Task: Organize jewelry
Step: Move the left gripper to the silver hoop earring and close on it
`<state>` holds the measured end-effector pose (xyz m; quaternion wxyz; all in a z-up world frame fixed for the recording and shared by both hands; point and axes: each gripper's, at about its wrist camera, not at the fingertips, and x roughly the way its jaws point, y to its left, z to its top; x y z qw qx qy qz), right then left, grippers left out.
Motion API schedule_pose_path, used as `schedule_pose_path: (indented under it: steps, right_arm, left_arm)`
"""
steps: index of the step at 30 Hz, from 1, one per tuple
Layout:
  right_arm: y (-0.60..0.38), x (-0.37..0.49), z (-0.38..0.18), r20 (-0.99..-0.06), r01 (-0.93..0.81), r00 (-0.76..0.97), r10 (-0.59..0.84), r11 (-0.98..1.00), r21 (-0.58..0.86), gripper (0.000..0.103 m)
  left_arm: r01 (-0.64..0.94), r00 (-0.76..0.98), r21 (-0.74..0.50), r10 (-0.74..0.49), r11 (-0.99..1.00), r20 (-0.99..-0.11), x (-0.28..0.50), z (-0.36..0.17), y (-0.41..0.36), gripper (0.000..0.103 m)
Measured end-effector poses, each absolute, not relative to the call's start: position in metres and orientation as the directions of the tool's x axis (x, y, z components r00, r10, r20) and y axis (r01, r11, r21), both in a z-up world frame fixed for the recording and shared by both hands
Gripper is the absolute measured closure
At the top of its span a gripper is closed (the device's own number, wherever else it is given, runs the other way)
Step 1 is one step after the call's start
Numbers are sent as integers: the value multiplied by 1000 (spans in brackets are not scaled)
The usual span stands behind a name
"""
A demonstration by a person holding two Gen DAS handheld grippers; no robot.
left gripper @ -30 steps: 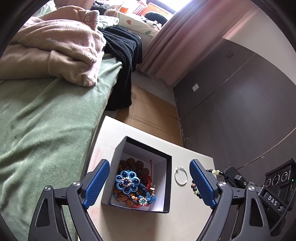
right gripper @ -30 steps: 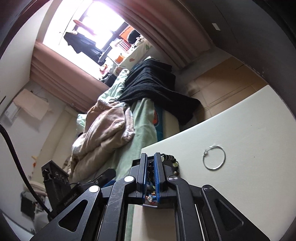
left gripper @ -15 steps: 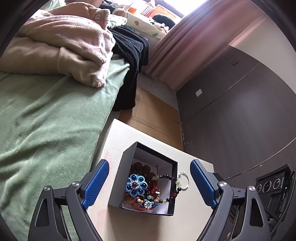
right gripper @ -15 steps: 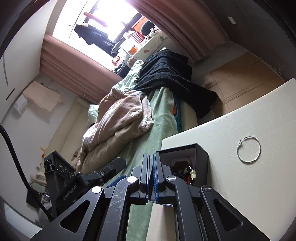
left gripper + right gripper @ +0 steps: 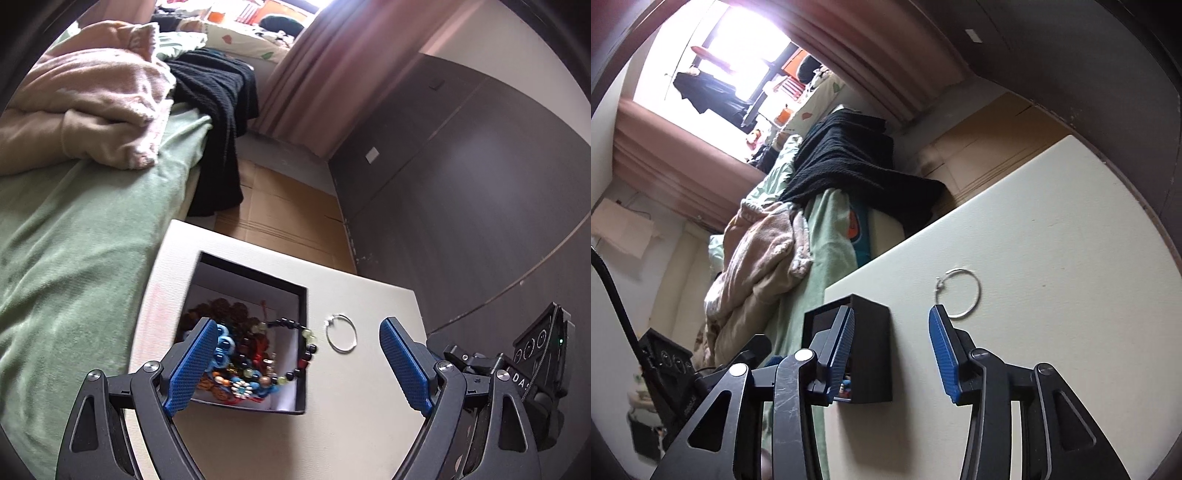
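A black box (image 5: 301,369) with a white inside stands on the white table (image 5: 351,424). It holds a blue flower bracelet (image 5: 223,349), brown beads and a dark bead bracelet (image 5: 308,349) that drapes over its right wall. A silver hoop (image 5: 341,334) lies on the table just right of the box. My left gripper (image 5: 295,325) is open above the box, holding nothing. In the right wrist view my right gripper (image 5: 892,310) is opening; only the box's wall (image 5: 871,350) stands between its fingers, untouched by the pads. The hoop (image 5: 958,293) lies just past the right fingertip.
A bed with a green cover (image 5: 74,240), a pink blanket (image 5: 92,92) and a black garment (image 5: 221,110) borders the table's left edge. Cardboard (image 5: 288,218) covers the floor beyond the table. A dark panelled wall (image 5: 461,184) rises on the right.
My right gripper carried the dark bead bracelet to the box and went from shut to parted. The bracelet now lies in the box, over its right wall. The left gripper drifted closer.
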<state>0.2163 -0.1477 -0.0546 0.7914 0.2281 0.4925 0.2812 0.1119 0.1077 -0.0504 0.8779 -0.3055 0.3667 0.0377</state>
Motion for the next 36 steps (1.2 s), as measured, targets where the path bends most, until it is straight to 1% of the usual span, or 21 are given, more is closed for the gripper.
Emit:
schedule_pose_path:
  steps: [2, 5, 7, 9, 10, 11, 12, 16, 20, 22, 24, 26, 28, 29, 36]
  right_arm:
    - [-160, 217, -56, -657, -202, 363, 660, 745, 636, 43]
    - [-173, 219, -56, -679, -180, 371, 633, 767, 616, 40]
    - [-183, 222, -56, -681, -162, 370, 632, 765, 623, 39]
    - [-193, 224, -57, -676, -136, 368, 638, 756, 640, 37]
    - [-197, 225, -57, -679, -130, 366, 636, 758, 639, 35]
    - [-200, 225, -56, -681, -129, 366, 634, 759, 638, 32]
    - [-205, 226, -55, -682, -129, 367, 633, 760, 636, 32]
    - [-221, 229, -55, -682, -105, 374, 629, 759, 643, 32]
    - [-228, 233, -58, -714, -104, 357, 602, 785, 610, 32]
    - [-231, 234, -60, -724, -106, 342, 599, 790, 604, 32]
    - [-235, 237, -61, -734, -109, 327, 595, 795, 596, 30]
    - [-239, 238, -61, -736, -107, 327, 592, 797, 594, 19]
    - [-242, 240, -61, -746, -103, 329, 579, 807, 581, 18]
    - [-244, 242, -61, -750, -100, 327, 575, 810, 577, 18]
    - [-252, 249, -67, -733, -56, 316, 603, 783, 620, 18]
  left_arm:
    - [-272, 724, -504, -171, 819, -669, 115, -50, 97, 14]
    - [-253, 709, -488, -183, 835, -681, 126, -49, 82, 14]
    - [-240, 692, -444, -168, 863, -702, 136, -45, 70, 18]
    - [-223, 679, -425, -173, 877, -713, 144, -42, 60, 25]
    - [-217, 663, -400, -167, 890, -730, 152, -41, 54, 28]
    - [-213, 653, -383, -161, 899, -740, 155, -41, 50, 34]
    - [-206, 638, -361, -155, 910, -754, 161, -40, 45, 39]
    - [-182, 586, -274, -119, 944, -802, 182, -44, 29, 45]
    - [-188, 534, -230, -97, 955, -840, 201, -55, 20, 60]
    - [-172, 504, -186, -76, 967, -860, 211, -62, 13, 64]
    - [-167, 472, -139, -44, 976, -880, 221, -72, 8, 69]
    - [-163, 452, -123, -36, 979, -891, 229, -80, 5, 70]
    - [-162, 426, -103, -24, 981, -904, 238, -89, 4, 72]
    - [-163, 410, -88, -14, 983, -912, 243, -94, 4, 76]
    - [-163, 358, -29, 32, 986, -933, 262, -116, 0, 76]
